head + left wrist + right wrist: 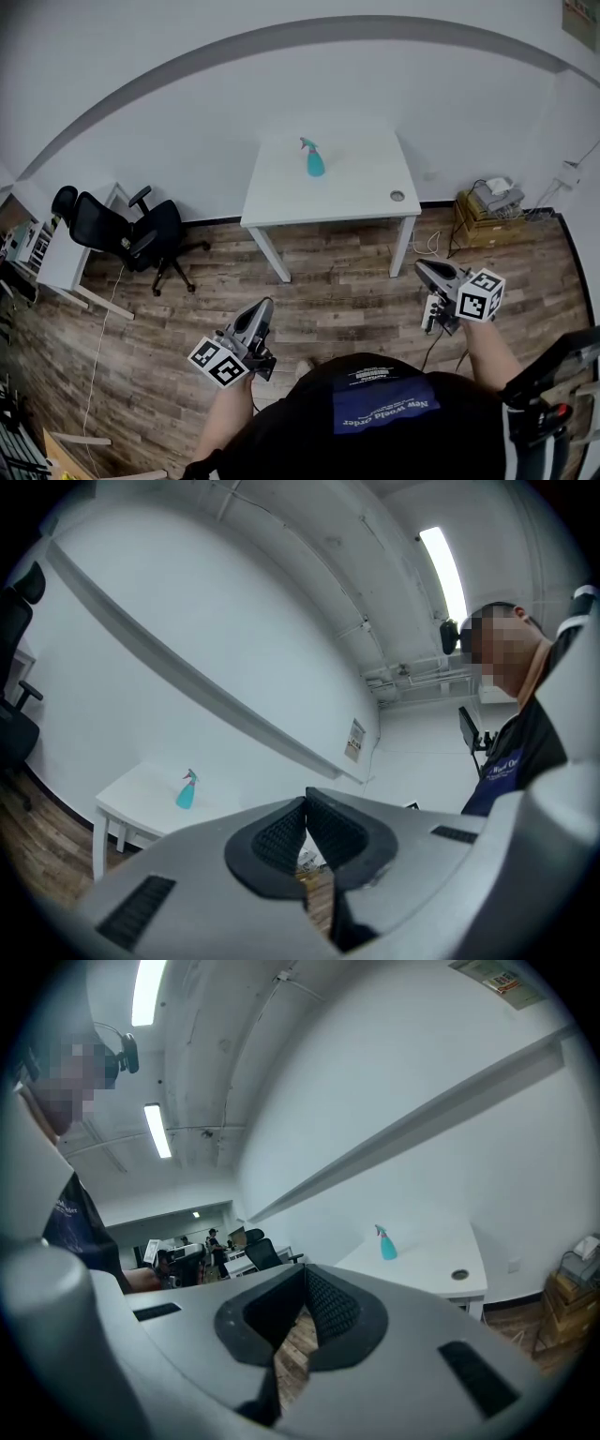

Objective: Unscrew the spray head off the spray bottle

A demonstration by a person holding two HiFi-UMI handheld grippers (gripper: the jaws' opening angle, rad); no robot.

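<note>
A teal spray bottle (314, 159) with its spray head on stands upright on a white table (356, 192) against the far wall. It shows small and distant in the left gripper view as spray bottle (186, 790) and in the right gripper view as spray bottle (386, 1244). My left gripper (265, 314) is held low over the wooden floor, shut and empty, far from the table. My right gripper (427, 274) hangs near the table's right front leg, also shut with nothing in it. In both gripper views the jaws meet at the tip.
A black office chair (131, 234) stands left of the table beside another white desk (56, 258). A cardboard box (487, 220) with a device on it sits at the right wall. A round cable hole (397, 196) marks the table's right front corner.
</note>
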